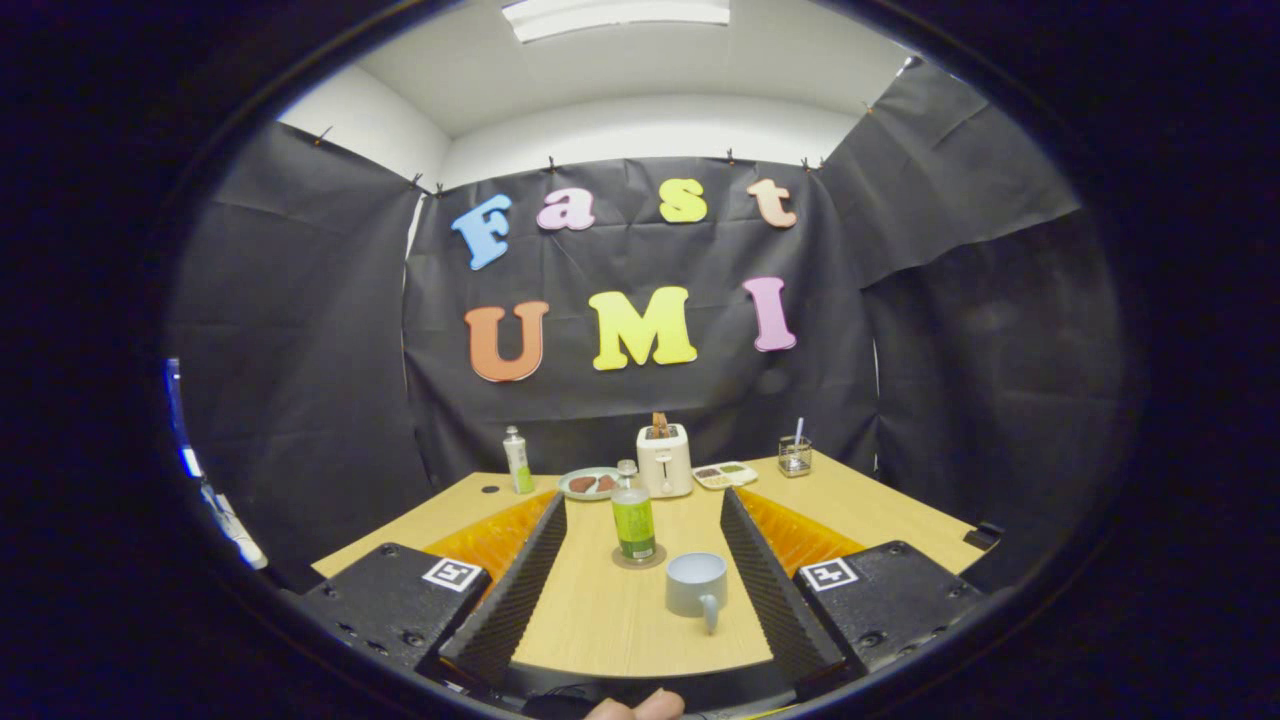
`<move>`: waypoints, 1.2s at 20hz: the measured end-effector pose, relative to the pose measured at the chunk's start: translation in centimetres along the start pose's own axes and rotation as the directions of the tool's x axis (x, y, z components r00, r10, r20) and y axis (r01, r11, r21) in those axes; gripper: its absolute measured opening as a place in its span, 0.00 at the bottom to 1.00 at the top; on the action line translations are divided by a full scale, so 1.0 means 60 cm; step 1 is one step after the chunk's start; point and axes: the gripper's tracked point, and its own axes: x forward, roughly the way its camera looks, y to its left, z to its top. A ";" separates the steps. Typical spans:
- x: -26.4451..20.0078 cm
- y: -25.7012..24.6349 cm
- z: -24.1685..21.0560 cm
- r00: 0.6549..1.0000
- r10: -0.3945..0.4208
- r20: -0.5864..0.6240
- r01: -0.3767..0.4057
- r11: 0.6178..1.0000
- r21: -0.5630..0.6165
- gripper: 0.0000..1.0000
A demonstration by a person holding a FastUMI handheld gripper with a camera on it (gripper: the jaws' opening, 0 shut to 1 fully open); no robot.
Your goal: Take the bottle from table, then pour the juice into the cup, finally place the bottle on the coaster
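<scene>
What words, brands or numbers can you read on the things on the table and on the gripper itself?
green bottle: the label has print, too small to read.
white bottle at the back: label too blurred to read.
square markers on the gripper: black-and-white code patterns, no words.
cup and toaster: no text seen.
The gripper is open, fingers either side of the green bottle and cup, touching neither.

Camera rides the tool [640, 520], facing forward low across the table [600, 620].
</scene>
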 end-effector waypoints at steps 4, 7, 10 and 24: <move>-0.003 -0.001 0.001 1.000 -0.013 0.003 0.013 1.000 -0.025 1.00; -0.003 -0.004 0.001 1.000 -0.018 -0.001 0.018 1.000 -0.018 1.00; 0.000 0.002 0.002 1.000 -0.004 -0.005 0.004 1.000 -0.025 1.00; 0.019 -0.003 -0.014 0.998 -0.001 -0.056 -0.002 0.998 -0.060 1.00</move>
